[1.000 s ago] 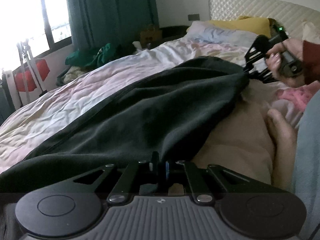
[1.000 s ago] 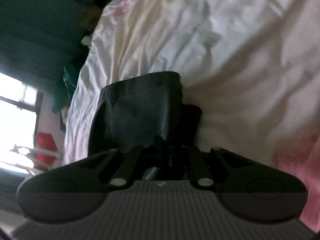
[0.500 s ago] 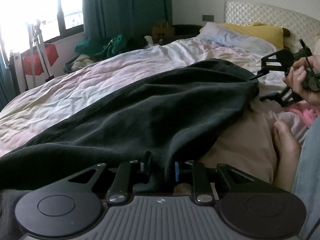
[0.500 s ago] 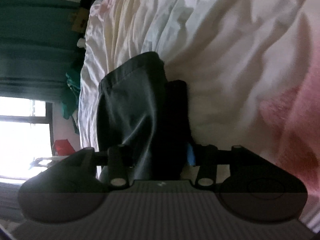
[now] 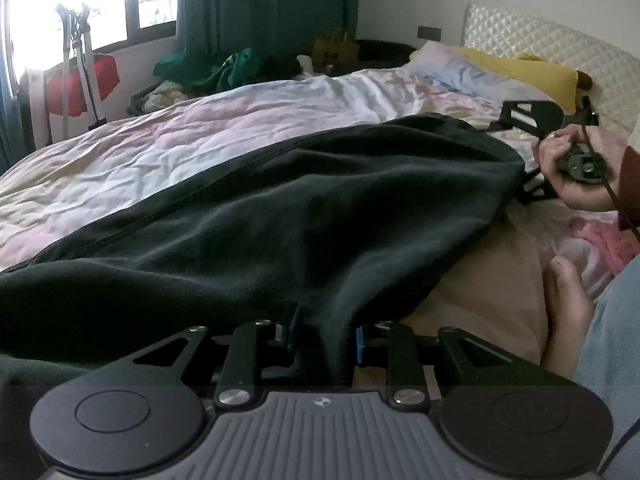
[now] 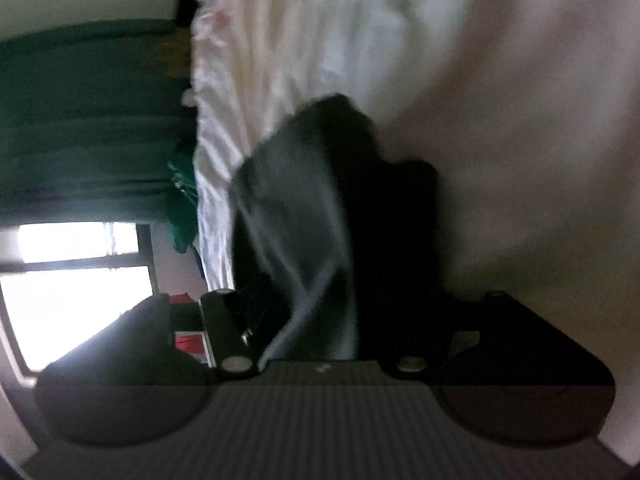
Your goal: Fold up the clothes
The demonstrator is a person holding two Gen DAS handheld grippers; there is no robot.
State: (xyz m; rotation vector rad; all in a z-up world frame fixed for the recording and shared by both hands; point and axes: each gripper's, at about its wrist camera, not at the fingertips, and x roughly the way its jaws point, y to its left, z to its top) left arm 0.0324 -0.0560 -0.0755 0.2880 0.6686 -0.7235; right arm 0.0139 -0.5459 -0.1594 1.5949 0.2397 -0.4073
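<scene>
Running lengthwise across the bed (image 5: 168, 148), the black garment (image 5: 304, 208) spans from left gripper (image 5: 326, 340) to right gripper (image 6: 320, 320), both parted around its cloth.

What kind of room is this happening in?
Most likely a home bedroom: a bed with rumpled sheets, pillows against a quilted headboard, and dark curtains by a window.
</scene>
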